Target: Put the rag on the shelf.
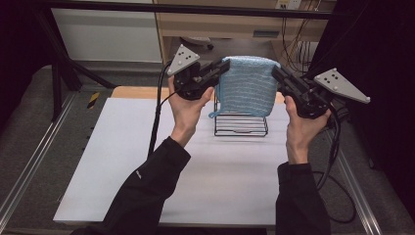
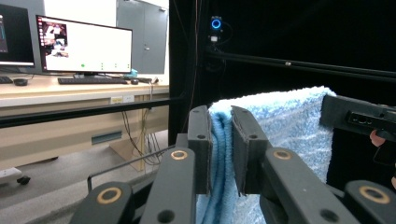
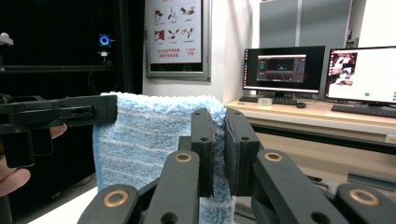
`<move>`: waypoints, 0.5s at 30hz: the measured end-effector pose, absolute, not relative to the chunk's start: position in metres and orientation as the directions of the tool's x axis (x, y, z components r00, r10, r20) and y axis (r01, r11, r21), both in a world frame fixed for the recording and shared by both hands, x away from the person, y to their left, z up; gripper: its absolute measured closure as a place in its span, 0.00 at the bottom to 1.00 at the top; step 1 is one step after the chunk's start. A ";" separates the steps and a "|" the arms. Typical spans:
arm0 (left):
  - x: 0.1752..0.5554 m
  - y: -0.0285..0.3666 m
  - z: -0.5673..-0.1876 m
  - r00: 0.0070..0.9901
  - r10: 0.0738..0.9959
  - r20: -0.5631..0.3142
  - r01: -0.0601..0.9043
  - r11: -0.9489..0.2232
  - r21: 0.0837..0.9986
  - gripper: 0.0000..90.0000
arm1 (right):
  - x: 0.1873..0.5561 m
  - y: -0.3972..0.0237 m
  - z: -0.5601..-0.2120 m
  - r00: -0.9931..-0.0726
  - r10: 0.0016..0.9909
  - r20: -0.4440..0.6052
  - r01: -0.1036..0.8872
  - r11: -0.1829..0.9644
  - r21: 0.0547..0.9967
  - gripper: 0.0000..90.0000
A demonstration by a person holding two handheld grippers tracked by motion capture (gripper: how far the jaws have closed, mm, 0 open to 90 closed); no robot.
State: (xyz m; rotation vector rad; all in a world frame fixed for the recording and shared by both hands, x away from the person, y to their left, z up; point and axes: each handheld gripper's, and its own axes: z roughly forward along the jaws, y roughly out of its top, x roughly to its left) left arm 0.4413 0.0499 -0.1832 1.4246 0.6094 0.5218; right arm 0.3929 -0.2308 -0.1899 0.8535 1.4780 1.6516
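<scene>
A light blue towel (image 1: pixel 247 85) hangs folded in the air above a black wire rack (image 1: pixel 241 125), stretched between both grippers. My left gripper (image 1: pixel 226 66) is shut on the towel's upper left corner; in the left gripper view its jaws pinch the folded blue edge (image 2: pixel 220 140). On the other side, my right gripper (image 1: pixel 275 72) is shut on the upper right corner, and the right gripper view has the towel (image 3: pixel 144 140) squeezed between its jaws. The towel's lower edge hides the top of the rack.
The rack stands at the far middle of a white table top (image 1: pixel 122 156). Metal rails (image 1: pixel 29 161) run along both sides. A wooden desk (image 1: pixel 215 22) with cables lies beyond the table, and monitors (image 3: pixel 285 70) stand in the background.
</scene>
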 end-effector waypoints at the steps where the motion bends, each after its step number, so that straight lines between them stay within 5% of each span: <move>1: 0.442 0.049 -0.181 0.743 0.665 -0.075 0.024 0.086 0.996 0.88 | 0.393 -0.231 -0.189 -0.497 0.868 -0.003 -0.101 -0.054 0.993 0.93; 15: 0.453 0.043 -0.158 0.730 0.682 -0.033 -0.021 0.070 0.997 0.88 | 0.409 -0.235 -0.170 -0.482 0.876 -0.014 -0.127 -0.054 0.990 0.93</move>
